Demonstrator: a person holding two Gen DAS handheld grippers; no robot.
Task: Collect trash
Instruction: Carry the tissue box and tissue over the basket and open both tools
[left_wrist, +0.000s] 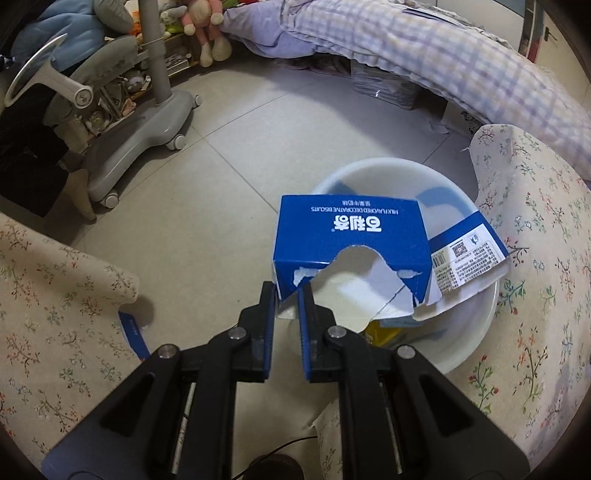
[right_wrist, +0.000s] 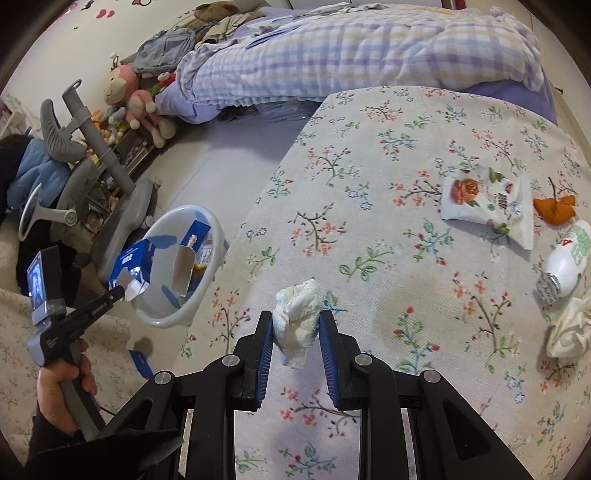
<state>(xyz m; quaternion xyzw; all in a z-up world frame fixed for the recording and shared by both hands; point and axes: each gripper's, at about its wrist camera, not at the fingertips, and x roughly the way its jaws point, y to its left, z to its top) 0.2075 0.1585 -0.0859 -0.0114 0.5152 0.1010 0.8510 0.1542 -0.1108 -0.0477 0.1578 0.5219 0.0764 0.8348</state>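
over the white basin (left_wrist: 465, 354) on the tiled floor (left_wrist: 229, 155), a torn blue biscuit box (left_wrist: 351, 236) hangs tilted from the left gripper (left_wrist: 287, 291), whose jaws are clamped on the ragged lower edge of the cardboard. the box's opened flap with the barcode panel spreads to the right across the basin's rim, and some yellow and blue scraps lie in the bottom of the basin under it. in the right wrist view the same box (right_wrist: 133, 264) shows at the tip of the left gripper (right_wrist: 120, 291), held by the person's left hand (right_wrist: 64, 391), with the basin (right_wrist: 173, 314) just beside the edge of the flowered surface (right_wrist: 369, 229).

the right gripper (right_wrist: 295, 328) has its jaws closed on a crumpled white tissue wad (right_wrist: 297, 317), pinched between the blue pads and held above the flowered cloth. further right on that surface lie a white snack wrapper (right_wrist: 487, 203) printed with a rose, a piece of orange peel (right_wrist: 554, 208) just beside it, a small white bottle (right_wrist: 565, 258) lying on its side with a foil top, and another crumpled tissue (right_wrist: 569, 332) close below the bottle.

a strip of blue card (left_wrist: 135, 334) lies on the floor by the edge of the cloth at the left. beyond the basin stand a grey wheeled chair (left_wrist: 140, 122) with blue clothing piled on it, a pink plush toy (left_wrist: 205, 26) against the wall, and a bed with a checked quilt (right_wrist: 369, 51).
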